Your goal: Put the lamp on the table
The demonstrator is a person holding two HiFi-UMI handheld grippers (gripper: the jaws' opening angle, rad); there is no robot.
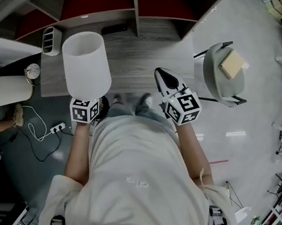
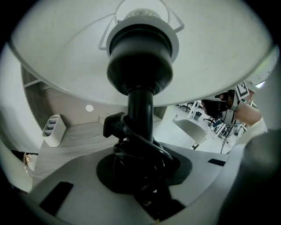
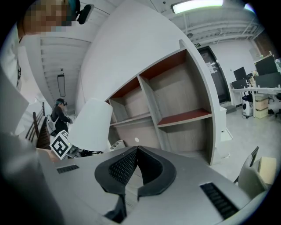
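The left gripper point(image 2: 141, 173) is clamping the lamp point(image 1: 86, 64) low on its black stem point(image 2: 140, 110), where a black cord point(image 2: 131, 149) is winding round the stem in loops, its plug point(image 2: 113, 125) sticking out to one side. The jaws are standing partly apart, pressing on stem and cord together. The lamp is hanging in the air in that grip, its white shade point(image 2: 66, 61) rising over the gripper and, in the head view, covering the near left part of the wooden surface point(image 1: 144, 52). No view is showing the lamp touching the surface. A white organizer point(image 1: 51, 40) is standing on the surface to the left of the shade, apart from it. The right gripper point(image 3: 136, 151) is pointing over the near edge of the surface, its jaws meeting at the tips with nothing between them. A grey chair point(image 1: 216, 78) is sitting to the right of the surface.
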